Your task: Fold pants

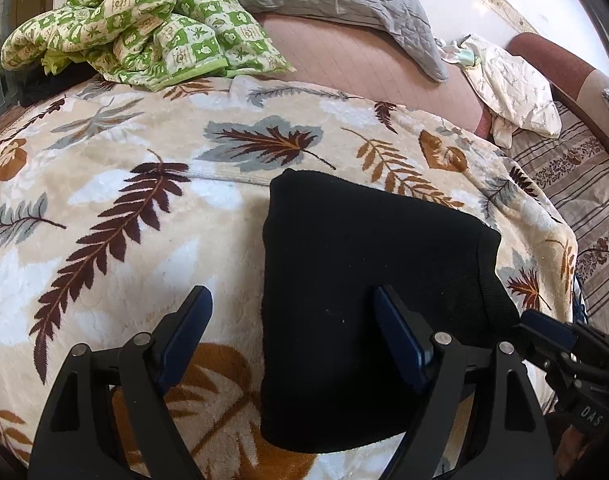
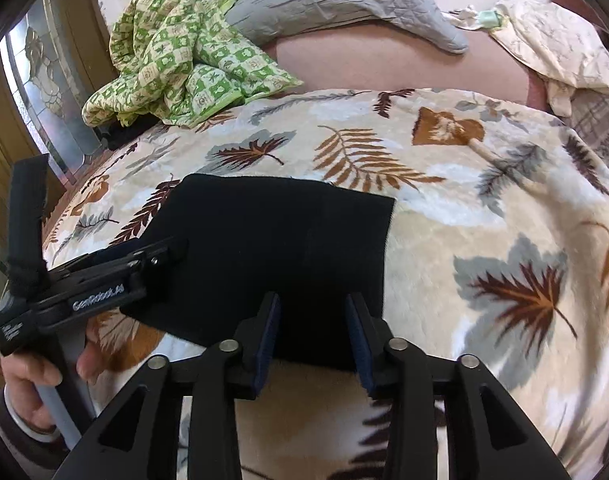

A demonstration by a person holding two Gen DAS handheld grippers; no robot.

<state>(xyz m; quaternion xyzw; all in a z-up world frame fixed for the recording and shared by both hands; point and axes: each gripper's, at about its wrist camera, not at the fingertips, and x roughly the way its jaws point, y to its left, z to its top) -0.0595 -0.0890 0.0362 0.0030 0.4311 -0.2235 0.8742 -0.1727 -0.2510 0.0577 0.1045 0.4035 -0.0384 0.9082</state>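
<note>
Pants (image 1: pixel 364 300) are folded into a compact black rectangle, lying flat on the leaf-print blanket (image 1: pixel 144 208) near its front edge. Left gripper (image 1: pixel 292 312) hangs over them with its jaws spread wide, nothing between them. Right gripper (image 2: pixel 313 312) sits at the near edge of the fabric, jaws parted too, not pinching anything. Green checked quilt (image 2: pixel 176 60) and grey pillow (image 2: pixel 336 0) are bunched up at the far side.

Reads "GenRobot.AI" in white on the body of the left gripper (image 2: pixel 172 250), lower left of the right wrist view. Below it, small white lettering, too blurred to read. Shows "DAS" on the right gripper (image 1: pixel 544 330), lower right of the left wrist view.
</note>
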